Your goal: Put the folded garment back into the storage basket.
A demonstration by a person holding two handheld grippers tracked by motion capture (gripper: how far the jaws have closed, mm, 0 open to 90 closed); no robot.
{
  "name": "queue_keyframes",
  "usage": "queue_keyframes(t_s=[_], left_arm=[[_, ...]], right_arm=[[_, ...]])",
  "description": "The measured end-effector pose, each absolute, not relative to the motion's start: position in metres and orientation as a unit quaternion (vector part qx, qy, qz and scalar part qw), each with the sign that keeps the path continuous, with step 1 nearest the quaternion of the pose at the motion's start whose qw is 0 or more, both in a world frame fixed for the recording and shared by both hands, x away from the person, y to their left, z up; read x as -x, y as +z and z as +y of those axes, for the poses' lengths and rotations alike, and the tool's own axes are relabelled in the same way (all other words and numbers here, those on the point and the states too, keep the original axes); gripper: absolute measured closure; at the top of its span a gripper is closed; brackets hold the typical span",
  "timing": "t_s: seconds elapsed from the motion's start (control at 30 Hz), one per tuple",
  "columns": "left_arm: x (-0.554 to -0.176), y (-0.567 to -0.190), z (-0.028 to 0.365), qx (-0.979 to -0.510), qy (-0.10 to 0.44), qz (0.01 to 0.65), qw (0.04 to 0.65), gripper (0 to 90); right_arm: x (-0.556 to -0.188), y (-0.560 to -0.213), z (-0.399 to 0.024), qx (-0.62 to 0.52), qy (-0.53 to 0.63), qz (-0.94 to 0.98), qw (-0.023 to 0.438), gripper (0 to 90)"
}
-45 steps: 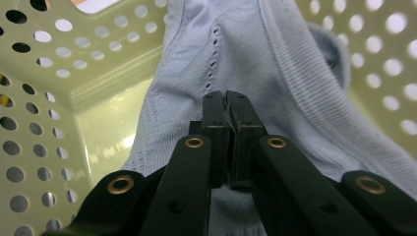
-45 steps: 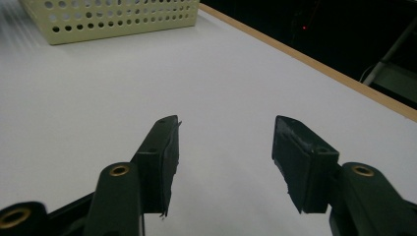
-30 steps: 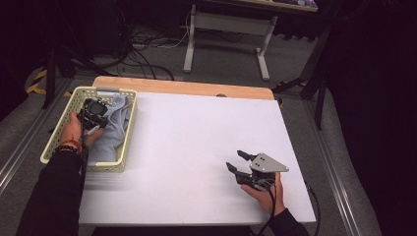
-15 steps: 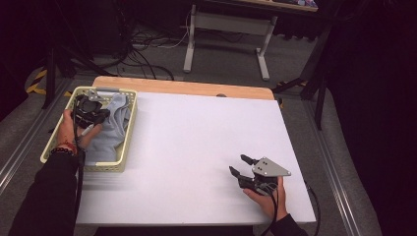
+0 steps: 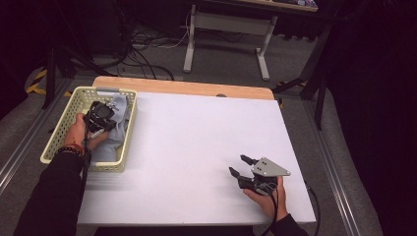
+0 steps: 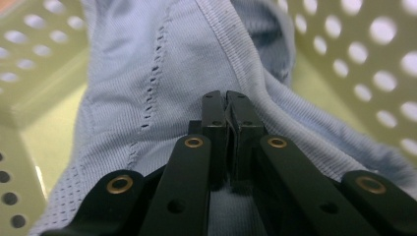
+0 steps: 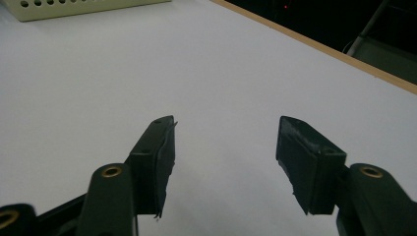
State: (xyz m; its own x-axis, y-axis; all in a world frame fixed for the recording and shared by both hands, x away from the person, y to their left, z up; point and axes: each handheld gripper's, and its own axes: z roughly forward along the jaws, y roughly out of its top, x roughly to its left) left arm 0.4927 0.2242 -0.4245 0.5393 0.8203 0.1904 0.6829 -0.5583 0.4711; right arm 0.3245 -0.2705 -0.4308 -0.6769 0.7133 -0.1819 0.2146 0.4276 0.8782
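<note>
Between the left gripper (image 6: 227, 105)'s jaws almost no gap shows: they are pinched tight on a fold of the light blue garment (image 6: 162, 73), which lies bunched inside the pale yellow basket (image 5: 55, 141) at the table (image 5: 196, 147)'s left edge. Compared with a second ago the left hand (image 5: 81, 132) has shifted slightly toward the basket's far end with the cloth clamped, so the lift-out looks about to begin. Right gripper (image 5: 242, 166) sits parked at the near right, jaws apart and empty, unchanged.
</note>
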Motion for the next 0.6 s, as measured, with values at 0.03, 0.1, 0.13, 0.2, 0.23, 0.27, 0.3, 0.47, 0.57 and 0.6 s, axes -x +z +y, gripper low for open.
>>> queue_keyframes(t_s=[0.03, 0.1, 0.13, 0.2, 0.23, 0.27, 0.3, 0.47, 0.57, 0.6], left_arm=[[-0.493, -0.425, 0.223, -0.862, 0.202, 0.434, 0.167, 86.9], [-0.493, -0.425, 0.22, -0.865, 0.205, 0.43, 0.158, 87.3], [-0.493, -0.425, 0.22, -0.865, 0.205, 0.43, 0.158, 87.3], [-0.494, -0.426, 0.219, -0.865, 0.207, 0.43, 0.156, 87.3], [-0.494, -0.425, 0.22, -0.863, 0.203, 0.434, 0.161, 87.3], [-0.493, -0.424, 0.221, -0.861, 0.204, 0.435, 0.164, 87.3], [-0.493, -0.423, 0.221, -0.861, 0.208, 0.435, 0.165, 86.8], [-0.489, -0.413, 0.225, -0.848, 0.224, 0.439, 0.195, 83.2], [-0.486, -0.407, 0.227, -0.84, 0.237, 0.441, 0.209, 80.8], [-0.485, -0.406, 0.227, -0.836, 0.241, 0.444, 0.216, 80.8]], right_arm=[[-0.325, -0.431, -0.27, -0.29, 0.448, 0.799, 0.278, 41.1], [-0.325, -0.431, -0.27, -0.289, 0.447, 0.8, 0.277, 41.0], [-0.325, -0.431, -0.27, -0.289, 0.447, 0.8, 0.277, 41.0], [-0.325, -0.432, -0.27, -0.289, 0.444, 0.802, 0.276, 40.9], [-0.325, -0.433, -0.27, -0.288, 0.443, 0.803, 0.276, 40.7], [-0.325, -0.432, -0.27, -0.287, 0.443, 0.803, 0.276, 40.6], [-0.325, -0.432, -0.27, -0.288, 0.444, 0.802, 0.276, 40.6], [-0.325, -0.43, -0.271, -0.289, 0.447, 0.799, 0.278, 40.4], [-0.325, -0.43, -0.271, -0.29, 0.447, 0.798, 0.28, 40.4], [-0.325, -0.43, -0.271, -0.29, 0.447, 0.798, 0.28, 40.4]])
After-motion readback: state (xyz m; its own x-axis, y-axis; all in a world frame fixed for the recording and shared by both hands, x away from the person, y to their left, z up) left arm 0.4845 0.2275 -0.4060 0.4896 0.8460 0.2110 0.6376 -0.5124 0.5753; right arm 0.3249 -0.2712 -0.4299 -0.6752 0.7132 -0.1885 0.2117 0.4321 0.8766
